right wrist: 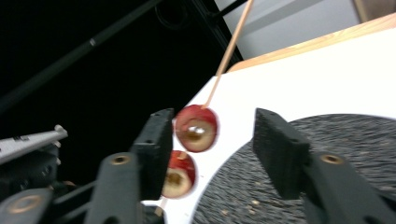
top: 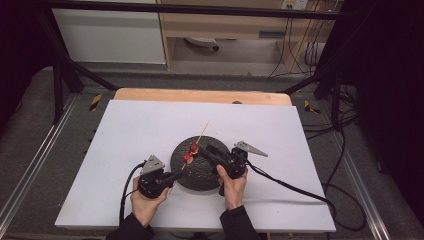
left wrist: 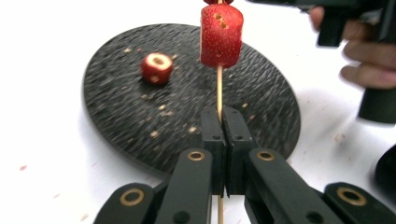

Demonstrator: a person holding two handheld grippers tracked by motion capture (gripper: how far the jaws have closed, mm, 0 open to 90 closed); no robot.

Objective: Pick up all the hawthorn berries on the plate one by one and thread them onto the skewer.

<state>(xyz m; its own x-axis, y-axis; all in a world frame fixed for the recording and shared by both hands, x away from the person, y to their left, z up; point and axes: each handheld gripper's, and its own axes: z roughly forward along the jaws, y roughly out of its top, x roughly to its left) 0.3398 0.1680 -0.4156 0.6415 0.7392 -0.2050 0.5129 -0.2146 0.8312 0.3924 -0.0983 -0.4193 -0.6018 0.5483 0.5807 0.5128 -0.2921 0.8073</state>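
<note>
Above the round black textured plate (top: pixel 200 172), the thin wooden skewer (top: pixel 202 131) slants up and away, carrying two red fruit pieces (top: pixel 190 152). The left gripper (top: pixel 176 174) clamps its lower end. The right gripper (top: pixel 199 148) is released, jaws either side of the upper piece

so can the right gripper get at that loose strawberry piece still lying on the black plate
Probably yes. The loose strawberry piece lies alone on the black plate, nothing over it. The right gripper has its jaws open beside the fruit on the skewer, gripping nothing, while the left gripper holds that skewer.
</note>
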